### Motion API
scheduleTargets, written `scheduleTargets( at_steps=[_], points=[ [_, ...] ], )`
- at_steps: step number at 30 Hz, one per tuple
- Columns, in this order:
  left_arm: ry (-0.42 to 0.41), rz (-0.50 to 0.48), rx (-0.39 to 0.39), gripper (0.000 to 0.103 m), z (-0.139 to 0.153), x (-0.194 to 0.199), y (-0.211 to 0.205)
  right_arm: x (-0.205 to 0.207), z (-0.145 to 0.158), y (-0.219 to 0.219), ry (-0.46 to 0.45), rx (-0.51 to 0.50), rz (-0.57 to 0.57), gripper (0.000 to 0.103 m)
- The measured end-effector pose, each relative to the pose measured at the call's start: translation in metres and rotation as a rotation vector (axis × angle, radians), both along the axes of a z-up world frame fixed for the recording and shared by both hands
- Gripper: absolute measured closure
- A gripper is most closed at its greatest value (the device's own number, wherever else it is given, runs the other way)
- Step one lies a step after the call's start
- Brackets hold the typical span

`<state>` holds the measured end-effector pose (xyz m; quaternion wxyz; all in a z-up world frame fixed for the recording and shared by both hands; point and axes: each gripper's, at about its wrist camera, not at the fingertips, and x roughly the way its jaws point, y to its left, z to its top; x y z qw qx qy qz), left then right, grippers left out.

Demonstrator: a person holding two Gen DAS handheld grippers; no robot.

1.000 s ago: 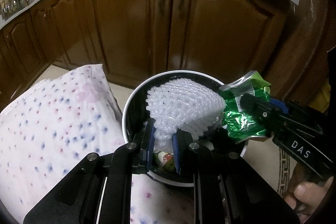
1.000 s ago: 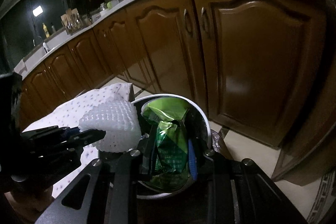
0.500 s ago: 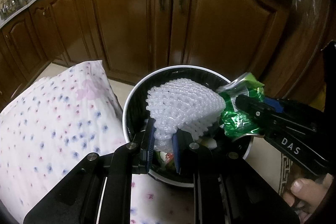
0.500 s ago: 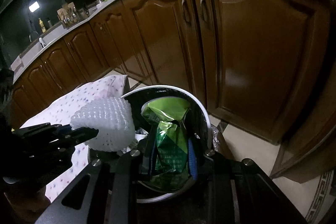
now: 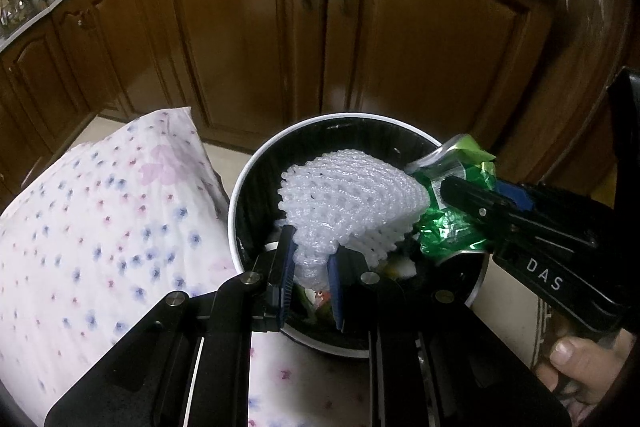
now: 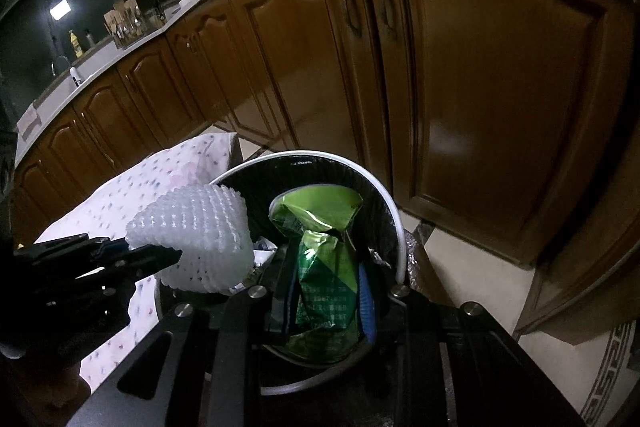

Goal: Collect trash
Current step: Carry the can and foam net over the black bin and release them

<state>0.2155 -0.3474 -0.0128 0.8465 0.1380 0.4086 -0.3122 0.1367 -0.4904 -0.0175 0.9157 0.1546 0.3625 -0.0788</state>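
My left gripper is shut on a white foam net sleeve and holds it over the open round trash bin, which has a white rim and a black liner. My right gripper is shut on a crumpled green snack bag over the same bin. In the left wrist view the right gripper reaches in from the right with the green bag. In the right wrist view the left gripper comes from the left with the foam net. Some trash lies in the bin's bottom.
A white cloth with small flowers covers a surface left of the bin. Brown wooden cabinet doors stand close behind the bin under a pale counter. A tiled floor and a patterned rug edge lie to the right.
Both grippers have moved slightly closer over the bin, still holding their items. The bin sits a little lower and nearer in the views.
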Motion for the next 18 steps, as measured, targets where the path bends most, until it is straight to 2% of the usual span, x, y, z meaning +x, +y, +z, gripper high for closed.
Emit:
scheduleTargets(
  at_steps=[12,15,16,17,18],
  points=[
    [-0.004,-0.002,0.02,0.089,-0.0012,-0.0009,-0.002,0.0024,-0.0049,-0.0017,0.012,0.012,0.009,0.077],
    [-0.004,0.003,0.023,0.085,-0.0017,0.0001,-0.0008,0.0022,-0.0057,-0.0018,0.014,0.013,0.009,0.077],
    [-0.003,0.004,0.022,0.077,-0.0015,0.0002,-0.0001,0.0027,-0.0051,-0.0028,0.013,0.015,0.007,0.077],
    [-0.003,0.008,0.021,0.062,-0.0008,0.0,0.0012,0.0023,-0.0046,-0.0039,0.01,0.018,0.003,0.075],
    [-0.007,0.013,0.021,0.055,0.0002,-0.0004,0.0019,0.002,-0.0048,-0.0046,0.007,0.021,0.002,0.074]
  ],
)
